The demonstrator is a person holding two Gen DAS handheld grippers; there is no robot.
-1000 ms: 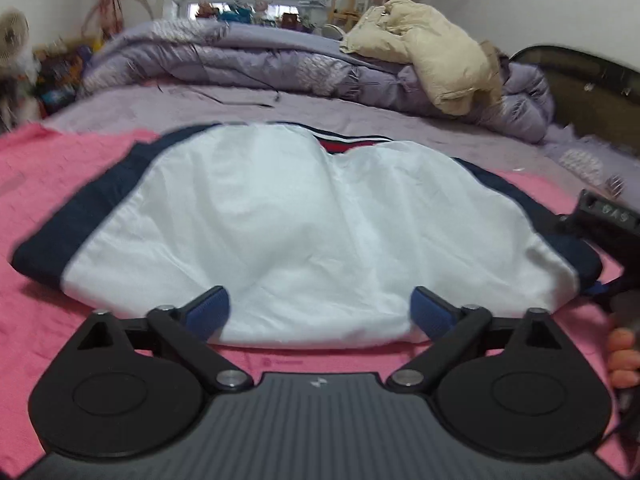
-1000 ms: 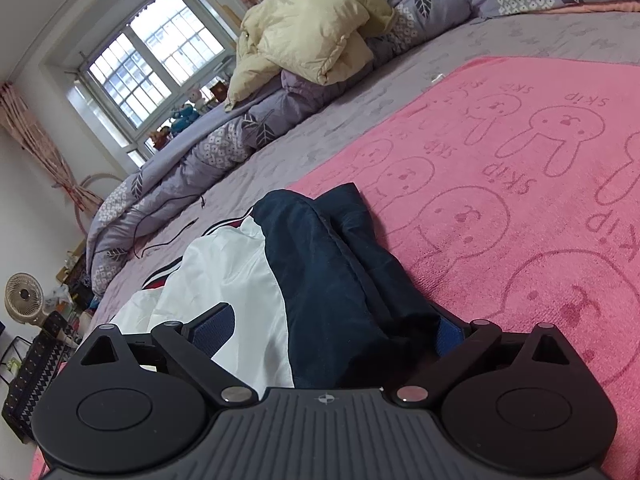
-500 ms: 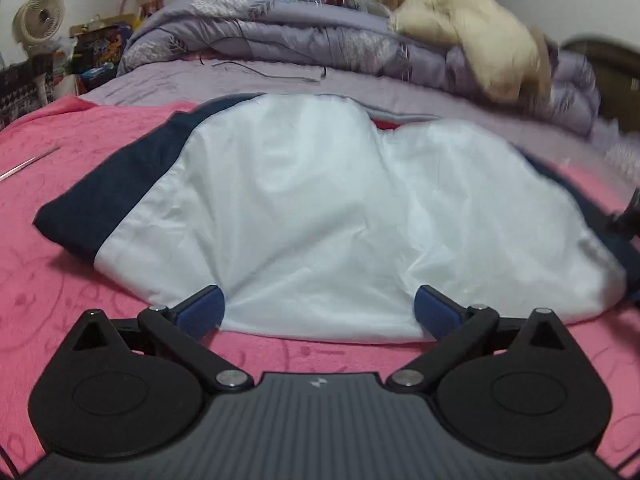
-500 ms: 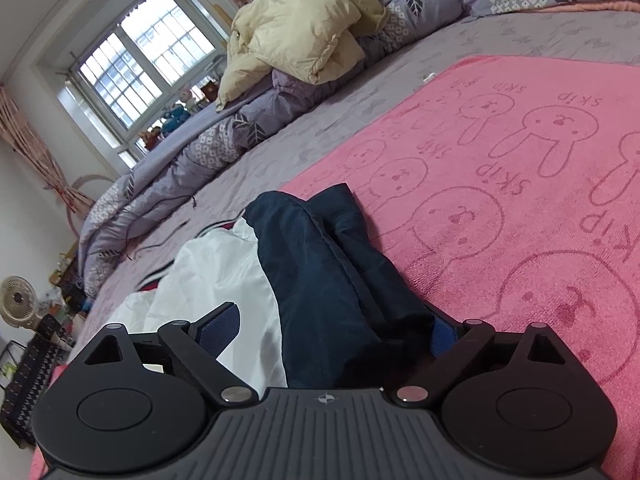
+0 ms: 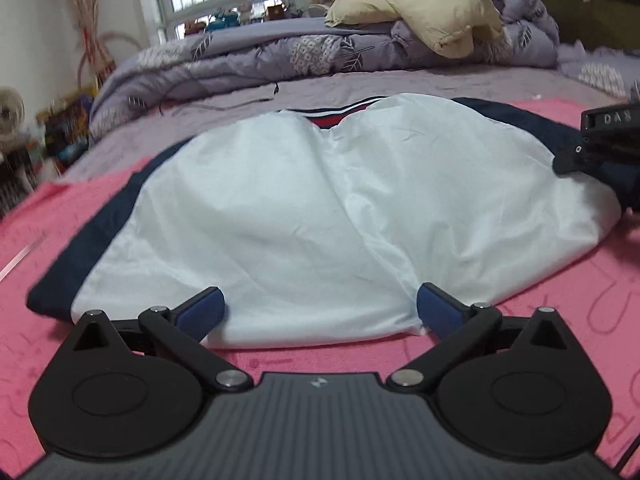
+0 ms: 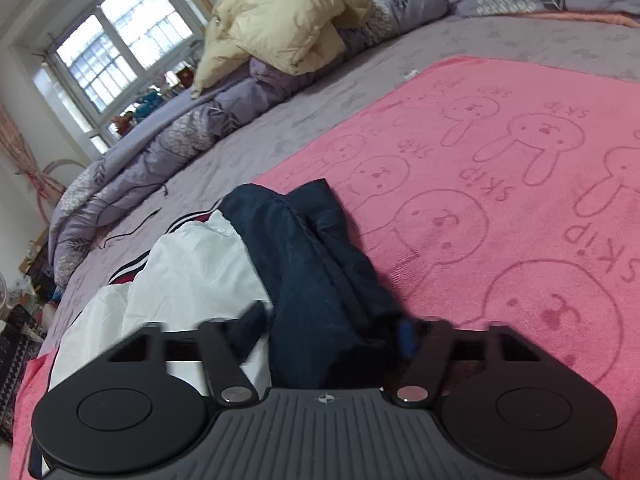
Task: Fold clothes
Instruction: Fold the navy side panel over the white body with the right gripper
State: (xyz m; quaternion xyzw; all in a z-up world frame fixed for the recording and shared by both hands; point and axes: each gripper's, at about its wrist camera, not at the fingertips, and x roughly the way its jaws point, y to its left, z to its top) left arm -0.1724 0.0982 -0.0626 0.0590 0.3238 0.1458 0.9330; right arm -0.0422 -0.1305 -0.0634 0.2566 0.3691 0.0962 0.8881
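One jacket (image 5: pixel 320 216) on the bed, white lining up, navy at both edges, a red-and-white striped collar at its 12 o'clock end. It lies on one pink blanket (image 6: pixel 500 208), which covers the near part of a grey-purple sheet (image 5: pixel 360 84).

Two grippers in play. The left gripper (image 5: pixel 320 310) sits at 6 o'clock of the jacket, jaws wide apart, its two blue pads either side of the white hem, gripping nothing. The right gripper (image 6: pixel 334 322) is over at the jacket's 3 o'clock edge, and its jaws have just been closing, with the navy sleeve (image 6: pixel 320 280) bunched between them. The near finger is blurred, so whether the pads are pressing the cloth yet I cannot tell.

Writing now: the blanket is printed with rabbit faces, at least six in the right view, each with the word "SKIP" beside it. On the right gripper's body, seen from the left camera at 3 o'clock, white letters read "DAS", cut off by the frame edge.

Further back at 12 o'clock: one rumpled purple quilt (image 5: pixel 248 56) with one cream jacket (image 5: pixel 420 4) on top, one window (image 6: pixel 120 44), and one fan (image 5: pixel 10 106) at 9 o'clock.
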